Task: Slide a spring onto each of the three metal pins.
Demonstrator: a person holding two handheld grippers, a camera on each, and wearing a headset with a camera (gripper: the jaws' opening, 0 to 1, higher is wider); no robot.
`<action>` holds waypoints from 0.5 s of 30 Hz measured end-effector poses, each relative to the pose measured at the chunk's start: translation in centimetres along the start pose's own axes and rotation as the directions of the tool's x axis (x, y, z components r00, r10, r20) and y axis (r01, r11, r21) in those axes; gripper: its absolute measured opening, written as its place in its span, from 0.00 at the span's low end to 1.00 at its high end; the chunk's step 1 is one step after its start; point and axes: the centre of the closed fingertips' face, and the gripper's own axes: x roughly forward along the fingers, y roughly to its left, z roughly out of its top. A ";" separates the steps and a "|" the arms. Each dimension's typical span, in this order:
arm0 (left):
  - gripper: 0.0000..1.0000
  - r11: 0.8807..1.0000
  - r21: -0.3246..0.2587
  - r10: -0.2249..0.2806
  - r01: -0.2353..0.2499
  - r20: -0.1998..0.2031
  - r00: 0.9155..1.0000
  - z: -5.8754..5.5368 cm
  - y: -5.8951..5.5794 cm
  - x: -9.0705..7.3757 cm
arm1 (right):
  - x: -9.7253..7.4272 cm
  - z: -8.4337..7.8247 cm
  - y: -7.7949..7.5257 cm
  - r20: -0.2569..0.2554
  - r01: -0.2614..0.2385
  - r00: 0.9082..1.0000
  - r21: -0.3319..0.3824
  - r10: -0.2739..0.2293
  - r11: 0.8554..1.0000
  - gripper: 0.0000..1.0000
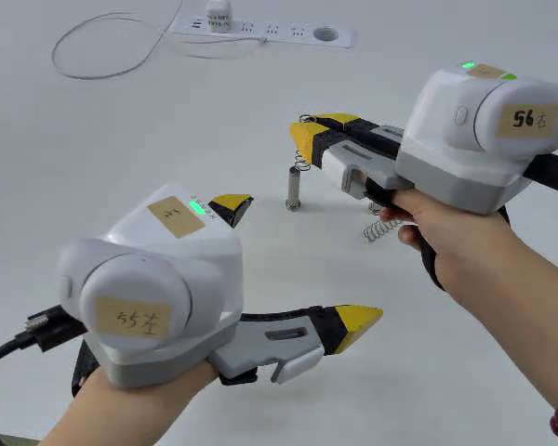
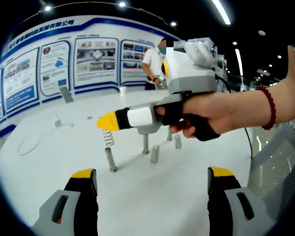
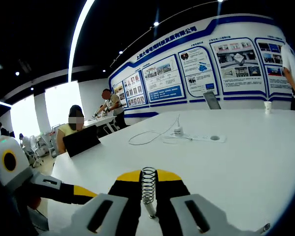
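The right gripper (image 3: 148,173) was closed on a spring (image 3: 148,189). Its own view showed the coil standing upright between the two yellow jaw tips. The head view showed that spring hanging below the tips, over a metal pin (image 1: 294,189) standing on the white table (image 1: 121,139). The left gripper view put the spring's lower end just above the pin top, and contact could not be confirmed.

The left gripper (image 1: 298,265) was low and near the person, its jaws spread wide and holding nothing.

The head view showed a second spring (image 1: 383,228) lying loose on the table beside the person's right hand (image 1: 446,237). The left gripper view recorded what the head view hid behind the right gripper: further pins (image 2: 146,144) standing upright beyond the first. Whether any of them carried a spring could not be told.

The right gripper view showed a power strip (image 3: 196,137) with its cable (image 3: 147,135) well across the table.
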 end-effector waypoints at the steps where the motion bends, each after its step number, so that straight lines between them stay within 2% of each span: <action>1: 0.95 1.000 -0.003 0.001 -0.001 0.002 1.000 0.0 0.1 0.0 | 0.1 0.0 0.0 -0.001 0.001 1.000 -0.002 -0.001 1.000 0.11; 15: 0.92 1.000 -0.001 0.016 -0.016 0.002 1.000 0.1 0.5 -0.2 | 0.5 -0.9 0.4 -0.027 -0.008 1.000 -0.032 0.008 0.999 0.11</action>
